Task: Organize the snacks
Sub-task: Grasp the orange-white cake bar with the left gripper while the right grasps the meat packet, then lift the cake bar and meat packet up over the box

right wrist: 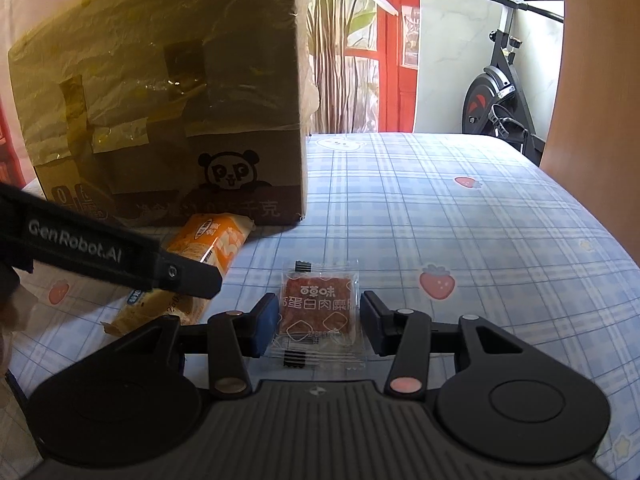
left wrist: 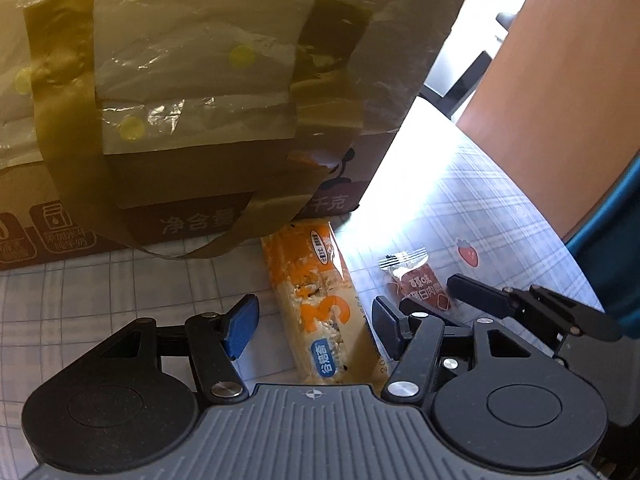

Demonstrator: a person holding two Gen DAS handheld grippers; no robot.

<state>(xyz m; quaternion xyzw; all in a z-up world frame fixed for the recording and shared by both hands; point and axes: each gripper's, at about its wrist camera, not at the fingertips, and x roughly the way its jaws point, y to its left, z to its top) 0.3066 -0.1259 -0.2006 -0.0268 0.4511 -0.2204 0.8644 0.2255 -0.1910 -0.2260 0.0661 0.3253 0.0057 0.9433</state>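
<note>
A long orange snack bar (left wrist: 320,300) lies on the checked tablecloth, its far end by the cardboard box (left wrist: 192,100). My left gripper (left wrist: 312,324) is open with its fingers on either side of the bar, just above the cloth. A small square red jerky packet (right wrist: 318,312) lies to the right of the bar; it also shows in the left wrist view (left wrist: 420,284). My right gripper (right wrist: 318,320) is open and straddles the packet. The bar (right wrist: 208,248) is partly hidden by the left gripper's finger in the right wrist view.
The tall taped cardboard box (right wrist: 168,112) with a panda print stands at the back left on the tablecloth (right wrist: 460,220). A wooden panel (left wrist: 560,80) stands at the right. An exercise bike (right wrist: 500,80) is beyond the table's far edge.
</note>
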